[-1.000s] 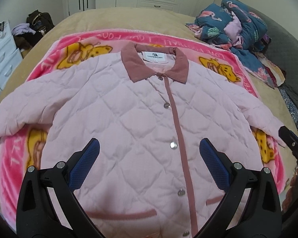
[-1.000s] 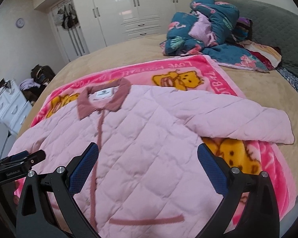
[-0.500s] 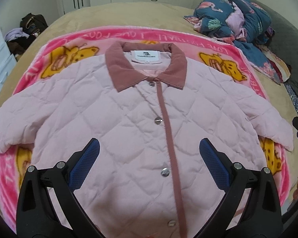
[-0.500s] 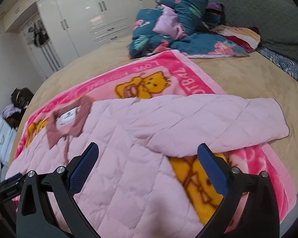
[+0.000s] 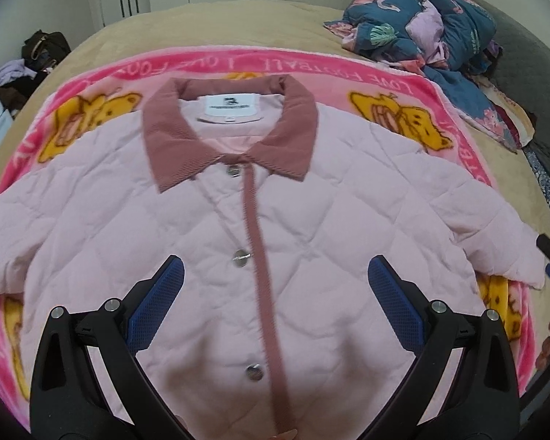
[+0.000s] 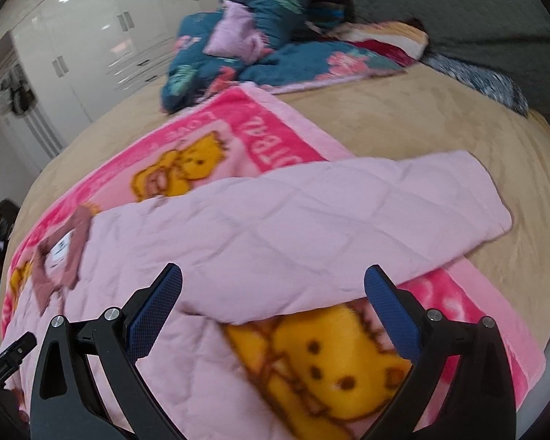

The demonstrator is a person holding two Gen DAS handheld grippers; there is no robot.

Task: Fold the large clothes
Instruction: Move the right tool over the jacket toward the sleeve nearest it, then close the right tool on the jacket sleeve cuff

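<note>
Both tongs gape empty. From the left wrist, your left tongs [image 5: 275,286] hover over the quilted pink jacket [image 5: 238,220], spread buttoned and flat for folding on a bear-print blanket [image 5: 403,84]. From the right wrist, your right tongs [image 6: 273,293] face its outstretched sleeve [image 6: 330,212] across the tan bed [image 6: 421,117], wardrobes [image 6: 91,47] beyond.

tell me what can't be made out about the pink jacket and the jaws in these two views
- Jacket hem: cut off by the bottom edge and the left gripper, left wrist view.
- Neck label text: too small to read.
- Left sleeve cuff: runs off the left edge, left wrist view.
- Right sleeve detail: motion blurred, right wrist view.
- Right gripper: open; its height above the fabric is unclear.
</note>
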